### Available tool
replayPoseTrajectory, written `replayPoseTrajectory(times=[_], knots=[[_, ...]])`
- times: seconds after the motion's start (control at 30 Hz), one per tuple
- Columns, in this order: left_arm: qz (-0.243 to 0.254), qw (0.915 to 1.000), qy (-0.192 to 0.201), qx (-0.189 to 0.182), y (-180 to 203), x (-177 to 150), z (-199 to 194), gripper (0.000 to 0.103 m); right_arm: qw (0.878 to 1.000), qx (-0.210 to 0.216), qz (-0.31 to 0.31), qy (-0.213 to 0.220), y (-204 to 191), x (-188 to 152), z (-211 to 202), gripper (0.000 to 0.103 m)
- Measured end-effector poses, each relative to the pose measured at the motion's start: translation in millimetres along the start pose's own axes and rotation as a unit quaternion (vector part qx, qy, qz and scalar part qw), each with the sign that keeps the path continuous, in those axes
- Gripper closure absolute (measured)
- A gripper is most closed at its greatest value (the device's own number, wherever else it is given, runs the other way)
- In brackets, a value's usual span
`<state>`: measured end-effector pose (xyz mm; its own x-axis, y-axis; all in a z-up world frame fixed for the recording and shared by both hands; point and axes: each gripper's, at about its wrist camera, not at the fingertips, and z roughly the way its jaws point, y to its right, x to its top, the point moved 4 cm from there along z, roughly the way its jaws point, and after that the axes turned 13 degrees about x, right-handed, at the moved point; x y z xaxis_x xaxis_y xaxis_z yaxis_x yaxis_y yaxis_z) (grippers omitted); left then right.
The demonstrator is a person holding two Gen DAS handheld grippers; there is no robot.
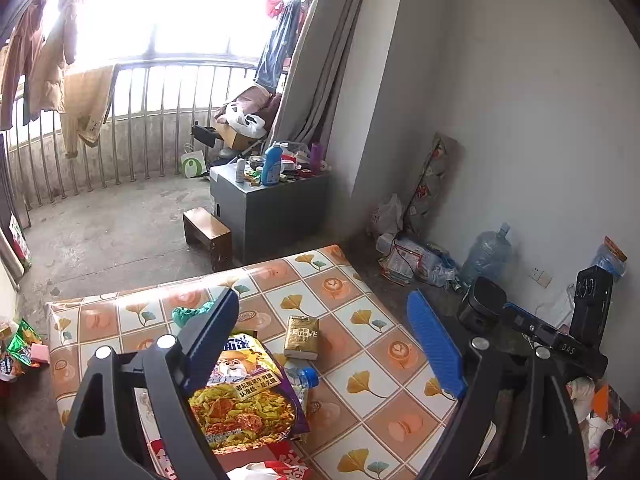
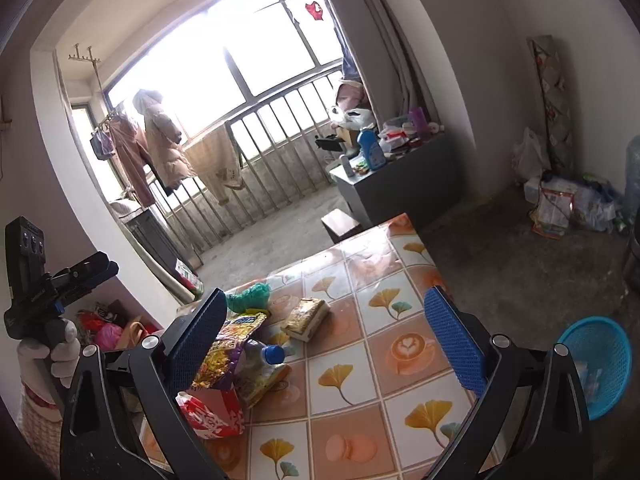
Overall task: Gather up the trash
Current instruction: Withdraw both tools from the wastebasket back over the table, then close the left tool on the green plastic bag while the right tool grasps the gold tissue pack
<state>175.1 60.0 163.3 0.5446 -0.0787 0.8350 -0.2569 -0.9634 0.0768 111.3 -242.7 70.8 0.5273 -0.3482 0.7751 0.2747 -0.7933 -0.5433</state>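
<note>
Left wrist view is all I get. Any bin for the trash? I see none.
Observer: Yes. The right wrist view shows a blue mesh basket on the floor, off the right edge of the table.
Operator: Anything in it?
Observer: Something pale shows inside; I cannot tell what.
Operator: Right gripper state? I only see its body.
Observer: The right gripper is open and empty above the table, with the noodle packet beside its left finger.
</note>
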Motion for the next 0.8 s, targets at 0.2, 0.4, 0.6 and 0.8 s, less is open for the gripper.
replayPoseTrajectory(times=[0.2, 0.4, 0.6, 0.8], knots=[[-0.015, 0.9995, -0.019, 0.021, -37, 11, 25, 0.019, 0.999, 0.026, 0.014, -0.044, -9, 4, 44, 0.009], [-0.038, 0.9961, -0.079, 0.012, -71, 16, 84, 0.019, 0.993, 0.04, 0.041, -0.099, -7, 1, 96, 0.01], [-0.027, 0.9866, -0.159, 0.019, -95, 6, 164, 0.029, 0.983, 0.035, 0.069, -0.164, 0, -8, 163, 0.013], [-0.015, 0.9746, -0.219, 0.044, -117, -15, 228, 0.04, 0.963, -0.019, 0.085, -0.254, 18, -43, 236, 0.018]])
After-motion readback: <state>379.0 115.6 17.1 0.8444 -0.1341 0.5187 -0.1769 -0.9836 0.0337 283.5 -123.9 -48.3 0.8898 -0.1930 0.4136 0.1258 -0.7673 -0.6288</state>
